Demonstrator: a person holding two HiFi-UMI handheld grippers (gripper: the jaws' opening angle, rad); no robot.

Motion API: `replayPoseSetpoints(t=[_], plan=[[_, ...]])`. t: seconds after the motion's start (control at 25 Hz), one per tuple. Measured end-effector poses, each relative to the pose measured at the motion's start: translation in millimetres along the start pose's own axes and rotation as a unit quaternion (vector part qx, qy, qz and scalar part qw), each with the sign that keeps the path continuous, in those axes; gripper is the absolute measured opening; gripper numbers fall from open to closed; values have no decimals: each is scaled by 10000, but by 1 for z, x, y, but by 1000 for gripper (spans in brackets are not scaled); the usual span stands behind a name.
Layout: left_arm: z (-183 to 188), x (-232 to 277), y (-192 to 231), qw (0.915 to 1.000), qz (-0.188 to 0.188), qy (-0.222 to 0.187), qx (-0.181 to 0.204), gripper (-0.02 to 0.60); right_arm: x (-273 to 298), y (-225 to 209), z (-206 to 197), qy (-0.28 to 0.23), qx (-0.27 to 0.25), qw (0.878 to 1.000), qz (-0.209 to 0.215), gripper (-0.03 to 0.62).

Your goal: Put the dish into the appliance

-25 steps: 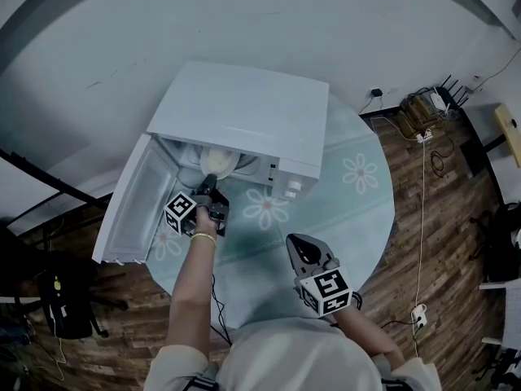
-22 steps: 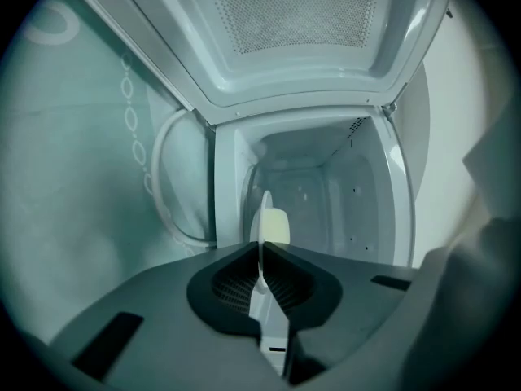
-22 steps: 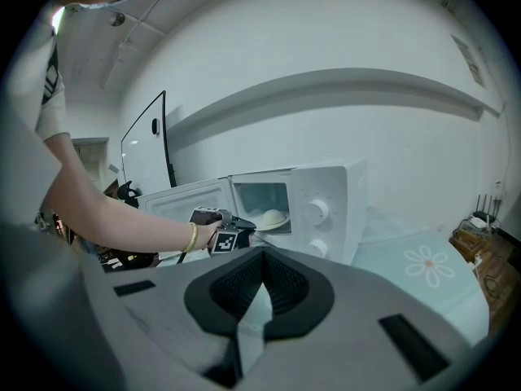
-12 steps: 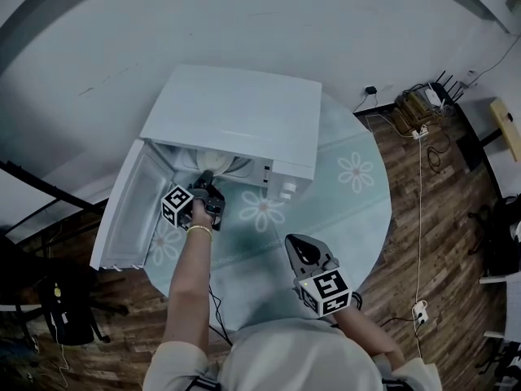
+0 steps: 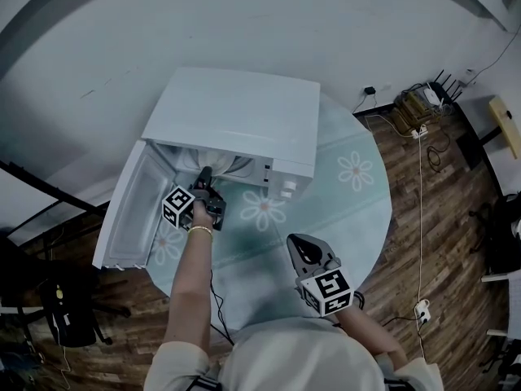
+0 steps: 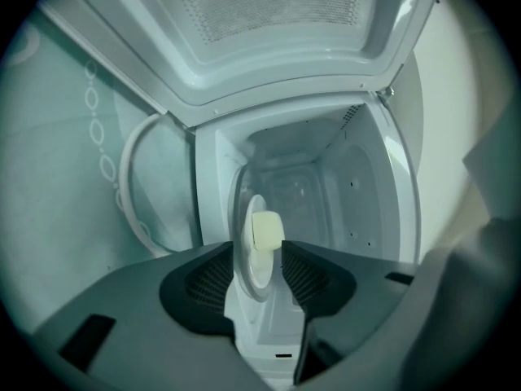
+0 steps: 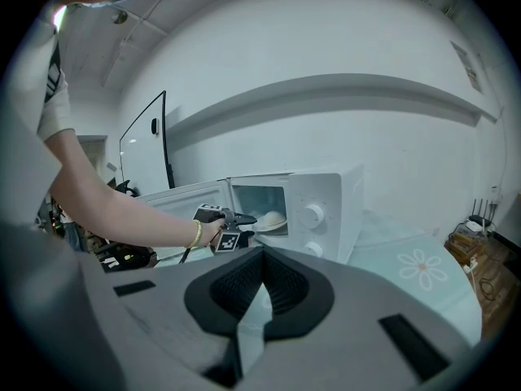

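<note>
A white microwave (image 5: pixel 236 120) stands on the round table with its door (image 5: pixel 130 210) swung open to the left. The dish (image 5: pixel 221 163) sits inside the cavity, its pale rim just showing. My left gripper (image 5: pixel 203 175) reaches into the opening. In the left gripper view the dish (image 6: pixel 247 255) stands edge-on between the jaws with a pale yellow piece (image 6: pixel 267 229) on it. The jaws are opening and the pads stand just off the dish. The right gripper view shows the dish (image 7: pixel 271 218) inside the microwave (image 7: pixel 321 206). My right gripper (image 5: pixel 303 248) hovers shut near the table's front edge, holding nothing.
The table carries a pale green cloth with flower prints (image 5: pixel 354 173). Wooden floor surrounds it, with cables and a power strip (image 5: pixel 421 134) at the right. A dark stand (image 5: pixel 65 300) sits at the lower left. The wall lies right behind the microwave.
The dish sits further inside the microwave, with less of it showing under the top edge. The left gripper has edged slightly left. The right gripper has stayed put.
</note>
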State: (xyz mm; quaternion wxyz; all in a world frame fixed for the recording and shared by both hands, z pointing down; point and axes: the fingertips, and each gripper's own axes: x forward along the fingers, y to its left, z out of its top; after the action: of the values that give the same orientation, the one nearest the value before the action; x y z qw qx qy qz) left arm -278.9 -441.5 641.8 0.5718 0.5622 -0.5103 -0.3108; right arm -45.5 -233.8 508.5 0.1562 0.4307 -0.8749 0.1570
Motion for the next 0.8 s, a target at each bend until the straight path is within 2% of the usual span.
replayPoseSetpoints(t=[0.08, 0.24, 0.4, 0.52, 0.68, 0.8], plan=[[-1, -5, -8, 9993, 23, 68, 373, 201, -1, 2, 2, -28, -2, 10000, 4, 5], [-6, -23, -28, 9928, -1, 99, 1193, 209, -4, 8, 3, -83, -31, 10000, 26, 5], [-16, -50, -40, 9878, -24, 12, 1559, 209, -11, 14, 3, -161, -110, 9998, 74, 5], [-27, -74, -45, 9848, 8, 8, 1735, 150, -15, 20, 5, -230, -145, 9996, 117, 5], [-39, -107, -53, 9765, 134, -100, 2148, 12, -23, 28, 7, -320, -173, 9992, 168, 5], [-50, -130, -63, 9705, 95, -71, 2409, 11, -28, 33, 7, -353, -207, 9990, 190, 5]])
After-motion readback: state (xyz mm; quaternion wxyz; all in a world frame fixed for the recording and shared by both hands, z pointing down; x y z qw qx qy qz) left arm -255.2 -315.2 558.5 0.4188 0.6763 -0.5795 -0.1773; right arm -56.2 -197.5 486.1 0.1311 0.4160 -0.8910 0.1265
